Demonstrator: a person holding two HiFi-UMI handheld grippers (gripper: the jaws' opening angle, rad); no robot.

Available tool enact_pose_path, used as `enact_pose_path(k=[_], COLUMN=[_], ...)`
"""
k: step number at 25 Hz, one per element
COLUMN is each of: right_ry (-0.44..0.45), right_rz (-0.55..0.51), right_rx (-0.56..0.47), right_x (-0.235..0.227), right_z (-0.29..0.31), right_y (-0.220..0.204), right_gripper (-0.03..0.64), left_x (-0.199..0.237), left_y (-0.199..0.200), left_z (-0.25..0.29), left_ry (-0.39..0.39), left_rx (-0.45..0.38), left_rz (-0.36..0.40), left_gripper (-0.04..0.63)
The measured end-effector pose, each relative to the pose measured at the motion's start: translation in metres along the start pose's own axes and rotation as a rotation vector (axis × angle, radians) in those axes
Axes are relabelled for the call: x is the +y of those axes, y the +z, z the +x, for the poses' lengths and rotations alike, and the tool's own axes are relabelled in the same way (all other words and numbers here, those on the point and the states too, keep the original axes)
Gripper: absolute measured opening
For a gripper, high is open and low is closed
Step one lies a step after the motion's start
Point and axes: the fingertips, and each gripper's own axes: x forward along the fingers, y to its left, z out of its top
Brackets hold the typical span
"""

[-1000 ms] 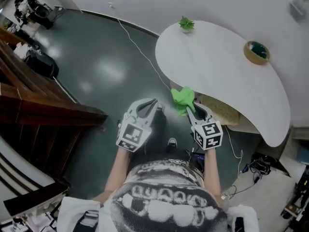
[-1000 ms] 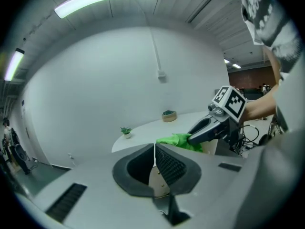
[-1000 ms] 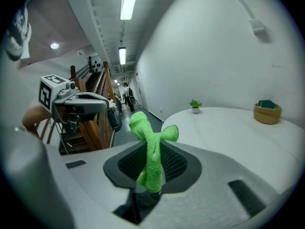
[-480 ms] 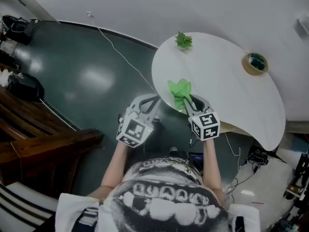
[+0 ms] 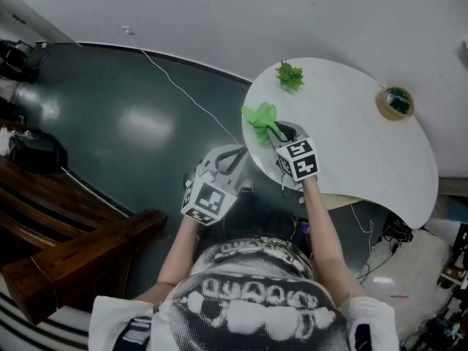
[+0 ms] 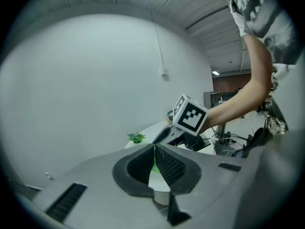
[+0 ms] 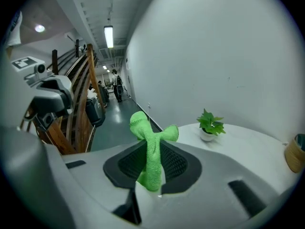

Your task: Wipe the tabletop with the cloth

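Observation:
A bright green cloth (image 5: pixel 261 118) is pinched in my right gripper (image 5: pixel 278 133), which hangs over the near left edge of the white oval tabletop (image 5: pixel 344 145). In the right gripper view the cloth (image 7: pixel 151 149) stands bunched between the shut jaws and sticks out past them. My left gripper (image 5: pixel 229 157) is off the table, over the dark floor, with its jaws shut and nothing between them. In the left gripper view the right gripper's marker cube (image 6: pixel 190 117) shows ahead of the jaws, with the table behind it.
A small potted plant (image 5: pixel 289 74) stands at the table's far left edge, also the plant (image 7: pixel 210 124) in the right gripper view. A round tape roll (image 5: pixel 395 102) sits at the far right. A white cable (image 5: pixel 175 86) runs over the floor. Wooden stair rails (image 5: pixel 66 254) are at left.
My right gripper has carried the cloth up and forward, from below the table's edge to over the tabletop. The left gripper has stayed roughly where it was.

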Motion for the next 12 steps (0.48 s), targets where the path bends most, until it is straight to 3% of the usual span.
enact_pose_path(k=[12], right_ry=[0.002], right_rz=[-0.024], right_rx=[0.162], right_x=[-0.016], right_z=[0.069], right_y=[-0.020], right_gripper=[0.081], left_x=[0.023], left_y=[-0.012], left_z=[0.003], left_ry=[-0.010], left_rx=[-0.004], left_rz=[-0.042], left_gripper=[0.008])
